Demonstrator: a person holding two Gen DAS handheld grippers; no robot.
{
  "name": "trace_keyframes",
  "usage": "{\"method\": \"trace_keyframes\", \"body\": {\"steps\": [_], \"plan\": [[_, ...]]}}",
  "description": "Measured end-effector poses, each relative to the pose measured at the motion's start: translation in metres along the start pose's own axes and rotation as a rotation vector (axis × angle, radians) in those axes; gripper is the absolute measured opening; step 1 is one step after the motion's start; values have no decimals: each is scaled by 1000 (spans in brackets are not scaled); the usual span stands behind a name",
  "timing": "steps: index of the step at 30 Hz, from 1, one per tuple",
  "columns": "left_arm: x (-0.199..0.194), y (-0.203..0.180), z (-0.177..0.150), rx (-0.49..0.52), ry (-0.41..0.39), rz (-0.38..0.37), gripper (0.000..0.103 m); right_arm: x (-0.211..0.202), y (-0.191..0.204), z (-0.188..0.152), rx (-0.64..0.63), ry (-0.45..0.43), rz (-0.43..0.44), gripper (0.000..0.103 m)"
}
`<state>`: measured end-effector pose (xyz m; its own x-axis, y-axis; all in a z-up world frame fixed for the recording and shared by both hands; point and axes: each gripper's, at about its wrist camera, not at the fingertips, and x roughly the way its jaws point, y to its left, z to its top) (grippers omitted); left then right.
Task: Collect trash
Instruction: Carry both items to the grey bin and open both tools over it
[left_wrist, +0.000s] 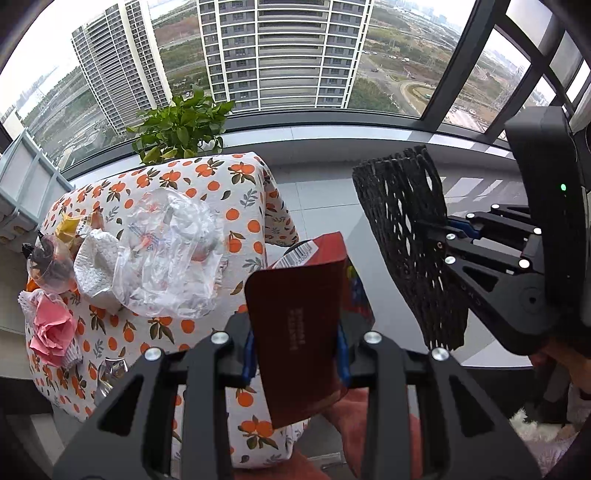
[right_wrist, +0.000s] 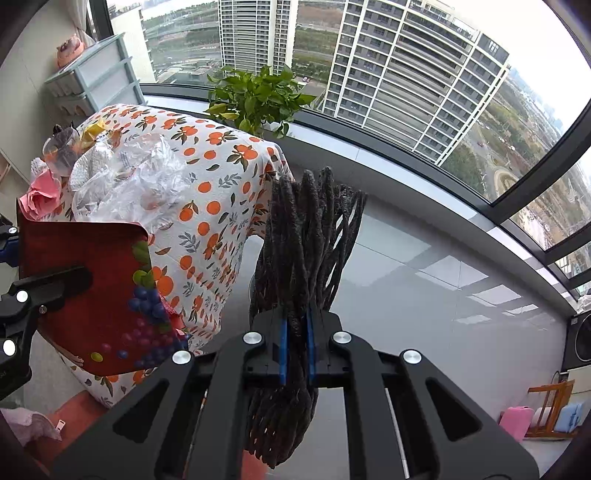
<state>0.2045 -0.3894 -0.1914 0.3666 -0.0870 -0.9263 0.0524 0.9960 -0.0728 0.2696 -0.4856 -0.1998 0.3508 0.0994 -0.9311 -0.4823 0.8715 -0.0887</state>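
- Left wrist view: the left gripper (left_wrist: 295, 343) is clamped on a dark red pouch (left_wrist: 299, 332), its blue pads pressing both flat sides. The pouch stands roughly upright and tilts a little toward 1 o'clock; a barcode label shows at its top edge.
- At 3 o'clock the right gripper (left_wrist: 441, 240) holds a black foam net sleeve (left_wrist: 406, 243) — the sleeve fans out toward 12 o'clock and hangs below the fingers too.
- At 9 o'clock stands a table under an orange-print cloth (left_wrist: 207, 177). On it lie a crumpled clear plastic bag (left_wrist: 166, 251), a white paper wad (left_wrist: 94, 266), crumpled pink paper (left_wrist: 51, 328) and a clear plastic cup (left_wrist: 50, 262) with dark remains inside.
- A leafy green plant (left_wrist: 181, 125) stands behind the table at 11 o'clock, by the window.
- Right wrist view: the right gripper (right_wrist: 295, 347) has its jaws nearly together, squeezing the net sleeve (right_wrist: 299, 236) flat between the blue pads.
- At 9 o'clock the pouch (right_wrist: 96, 295) — printed with grapes and berries — sits in the left gripper (right_wrist: 40, 291).
- Beyond it, at 10 o'clock, the clothed table (right_wrist: 221, 166) carries the plastic bag (right_wrist: 129, 184), the pink paper (right_wrist: 40, 195) and the cup (right_wrist: 62, 147).
- A pale blue drawer unit (right_wrist: 99, 74) stands at 11 o'clock, the plant (right_wrist: 255, 99) at 12 o'clock.
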Motion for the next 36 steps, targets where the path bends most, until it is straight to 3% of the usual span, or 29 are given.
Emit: {"method": "trace_keyframes", "body": {"steps": [9,20,24,26,28,36], "plan": [[147,-36,4,-101,64,84,33,134,-50,-9,-13,52,35,7],[304,-15,-17,-226,111,168,33,303,-32,-41,-76,128,145,8],[338,-6,-21,-260,124,183,33,339,-22,-46,-109,135,154,8],[347,-4,-23,-257,120,196,33,355,-21,-48,-123,155,149,16],[355,-1,-24,-260,118,201,33,366,-21,-47,-123,160,139,36],[376,1,-20,-259,112,189,33,365,-44,-54,-78,178,109,37]]}}
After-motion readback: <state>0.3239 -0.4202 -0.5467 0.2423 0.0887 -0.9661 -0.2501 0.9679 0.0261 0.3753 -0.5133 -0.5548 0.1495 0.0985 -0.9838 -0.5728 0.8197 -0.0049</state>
